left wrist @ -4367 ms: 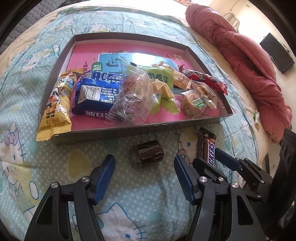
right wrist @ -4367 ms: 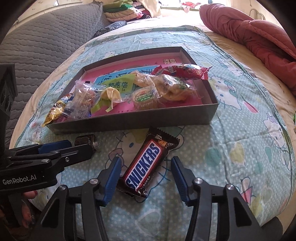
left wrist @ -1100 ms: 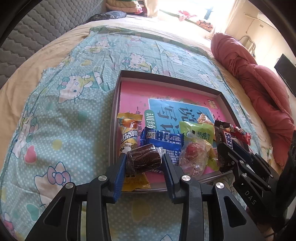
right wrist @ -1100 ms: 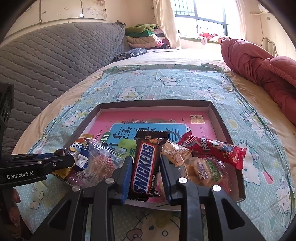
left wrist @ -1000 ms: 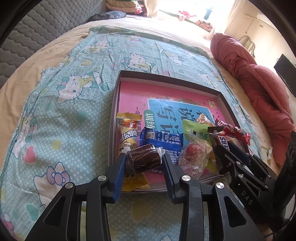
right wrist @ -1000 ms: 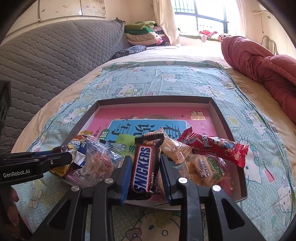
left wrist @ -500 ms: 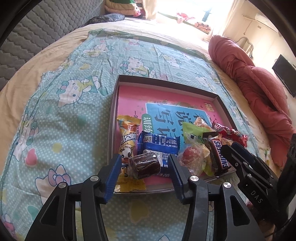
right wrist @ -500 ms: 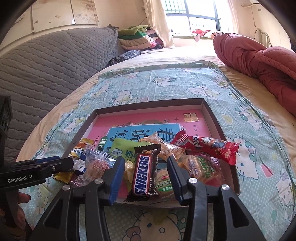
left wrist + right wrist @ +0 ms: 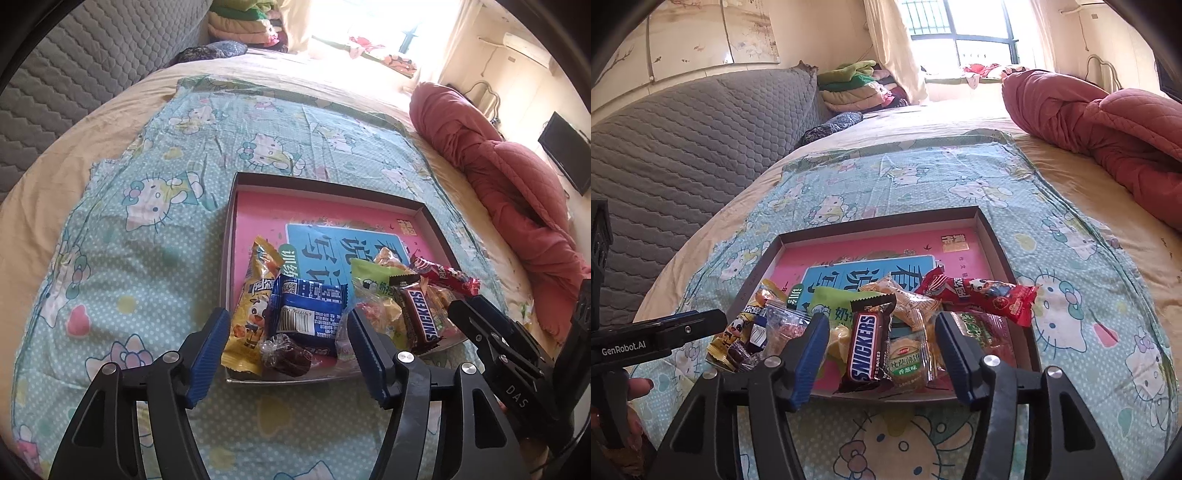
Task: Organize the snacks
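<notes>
I see a bed covered by a teal cartoon-cat printed sheet (image 9: 155, 258), with a crumpled red quilt (image 9: 1108, 129) along its far right side. On the sheet sits a shallow dark-walled cardboard box with a pink printed floor (image 9: 321, 184). Its near half is filled with wrapped snacks.

My left gripper (image 9: 286, 354) stands wide apart, empty, just above the box's near wall. Between its blue pads lies a small dark brown candy in clear wrap (image 9: 286, 356), resting in the box's near corner against a blue foil biscuit packet (image 9: 308, 314) and a yellow cartoon-printed snack pouch (image 9: 253, 306).

My right gripper (image 9: 879, 356) is likewise spread wide and holds nothing. A brown Snickers bar (image 9: 870, 339) lies between its fingers, lying on the pile beside a clear-wrapped green-labelled pastry (image 9: 908, 360). A long red snack packet (image 9: 982, 293) lies across the right side of the box.
</notes>
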Motion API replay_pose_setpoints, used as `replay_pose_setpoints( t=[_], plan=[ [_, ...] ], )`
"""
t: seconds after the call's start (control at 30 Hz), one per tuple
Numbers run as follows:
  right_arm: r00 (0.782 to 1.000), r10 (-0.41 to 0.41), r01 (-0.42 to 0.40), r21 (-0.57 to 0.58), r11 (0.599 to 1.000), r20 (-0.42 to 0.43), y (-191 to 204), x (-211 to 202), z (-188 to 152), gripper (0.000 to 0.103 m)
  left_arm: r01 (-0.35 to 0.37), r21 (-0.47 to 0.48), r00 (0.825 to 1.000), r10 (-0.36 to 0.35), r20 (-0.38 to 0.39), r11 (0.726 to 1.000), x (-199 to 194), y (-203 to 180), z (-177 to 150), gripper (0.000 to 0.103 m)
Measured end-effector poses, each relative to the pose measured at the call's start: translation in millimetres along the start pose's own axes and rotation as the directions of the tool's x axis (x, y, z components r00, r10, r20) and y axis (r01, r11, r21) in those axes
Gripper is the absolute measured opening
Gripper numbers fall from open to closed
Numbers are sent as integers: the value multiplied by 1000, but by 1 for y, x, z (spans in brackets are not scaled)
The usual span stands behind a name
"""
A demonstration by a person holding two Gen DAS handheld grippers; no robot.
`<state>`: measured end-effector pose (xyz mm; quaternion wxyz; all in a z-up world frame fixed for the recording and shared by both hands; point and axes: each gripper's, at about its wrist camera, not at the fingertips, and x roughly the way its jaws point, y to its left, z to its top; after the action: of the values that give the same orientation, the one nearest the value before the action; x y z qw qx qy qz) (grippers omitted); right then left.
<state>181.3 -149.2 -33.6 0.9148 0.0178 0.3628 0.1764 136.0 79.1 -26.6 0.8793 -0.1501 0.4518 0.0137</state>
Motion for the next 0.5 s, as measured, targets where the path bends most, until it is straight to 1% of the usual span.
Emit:
replay_pose_setpoints(
  t=[0.13, 0.27, 0.37, 0.4, 0.43, 0.5],
  plan=[
    [1000, -14, 14, 5, 1000, 7, -3, -11, 0, 61, -5, 13, 1000, 5, 11, 1000, -10, -5, -2, 69],
    [1000, -28, 28, 7, 1000, 7, -5, -21, -3, 70, -16, 36, 1000, 15, 22, 999, -18, -10, -5, 69],
    [999, -39, 39, 10, 999, 5, -5, -28, -5, 73, -17, 38, 1000, 16, 21, 999, -24, -13, -8, 69],
    [999, -40, 40, 9, 999, 3, -5, -31, -7, 75, -23, 46, 1000, 22, 20, 999, -25, -14, -10, 72],
    [999, -42, 42, 10, 999, 1, -5, -33, -8, 75, -31, 55, 999, 30, 21, 998, -26, -15, -11, 79],
    [999, -42, 42, 8, 999, -10, -2, -38, -11, 78, -44, 65, 999, 43, 17, 997, -28, -18, -16, 80]
  ],
)
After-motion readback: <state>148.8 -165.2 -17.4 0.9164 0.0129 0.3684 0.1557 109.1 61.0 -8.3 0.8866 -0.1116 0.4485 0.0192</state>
